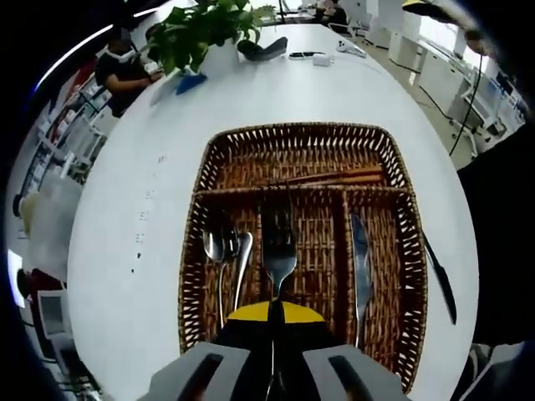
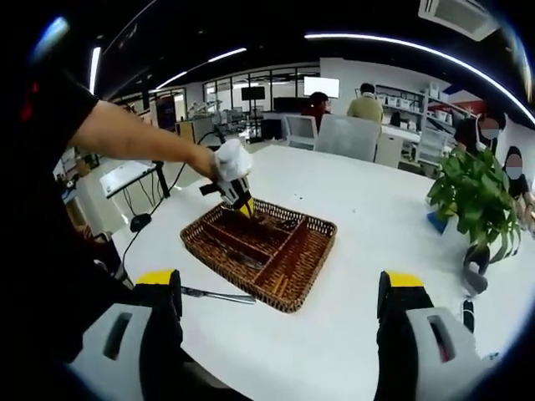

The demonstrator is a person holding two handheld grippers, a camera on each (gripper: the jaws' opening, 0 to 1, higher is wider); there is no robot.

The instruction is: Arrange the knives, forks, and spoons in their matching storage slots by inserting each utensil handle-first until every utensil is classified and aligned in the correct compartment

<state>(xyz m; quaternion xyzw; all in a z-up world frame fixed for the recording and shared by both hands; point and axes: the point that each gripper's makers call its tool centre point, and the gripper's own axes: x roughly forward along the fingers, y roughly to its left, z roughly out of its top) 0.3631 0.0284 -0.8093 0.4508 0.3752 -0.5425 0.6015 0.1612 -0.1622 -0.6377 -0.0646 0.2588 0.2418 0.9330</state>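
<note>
A brown wicker basket (image 1: 191,267) with several compartments lies on the white table. My left gripper (image 1: 274,314) hangs over its middle slot, shut on the handle of a fork (image 1: 279,251) whose tines point away from me. Two spoons (image 1: 224,249) lie in the left slot and a knife (image 1: 361,269) in the right slot. A second knife (image 1: 440,282) lies on the table just right of the basket. In the right gripper view, my right gripper (image 2: 280,288) is open and holds nothing, short of the basket (image 2: 311,266), with the loose knife (image 2: 219,295) by its left jaw. The left gripper (image 2: 239,199) dips into the basket there.
Wooden chopsticks (image 1: 334,177) lie in the basket's far cross slot. A potted plant (image 1: 209,25) (image 2: 472,196) stands near the table's far end, with small devices beside it. People sit at the table's edge and at desks beyond.
</note>
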